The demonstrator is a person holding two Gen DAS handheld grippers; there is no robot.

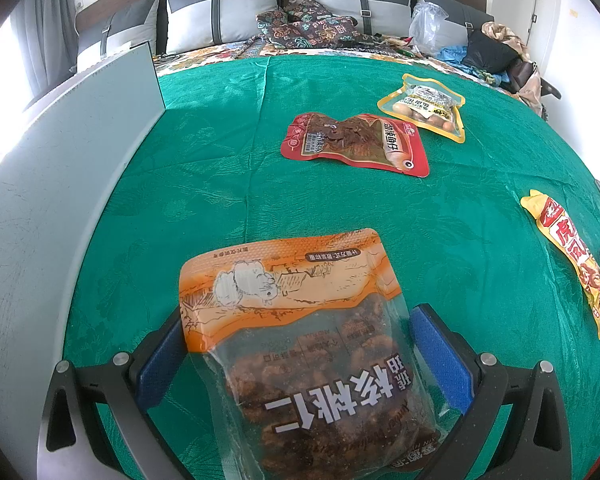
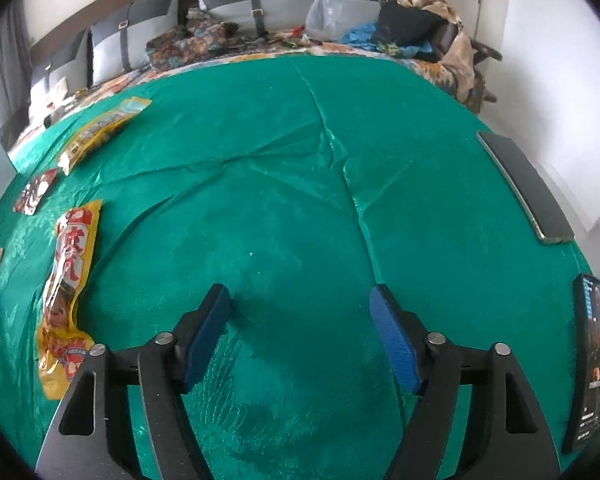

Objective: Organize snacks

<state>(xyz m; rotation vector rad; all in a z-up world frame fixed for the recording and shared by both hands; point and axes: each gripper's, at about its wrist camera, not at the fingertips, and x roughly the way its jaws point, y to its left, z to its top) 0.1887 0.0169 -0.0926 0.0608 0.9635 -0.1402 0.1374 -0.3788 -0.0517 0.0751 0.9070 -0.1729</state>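
Green cloth (image 1: 340, 208) spread across the table. Grey panel (image 1: 80, 168) standing at nine o'clock. Orange walnut bag (image 1: 300, 340) at six, lying between the left gripper (image 1: 300, 356) fingers, set wide; contact with the pads impossible to tell. Red fish packet (image 1: 356, 144) at twelve; yellow packet (image 1: 424, 106) toward one. Right gripper (image 2: 300, 328) spread wide over bare cloth, nothing between. Long yellow packet (image 2: 66, 288) at nine.
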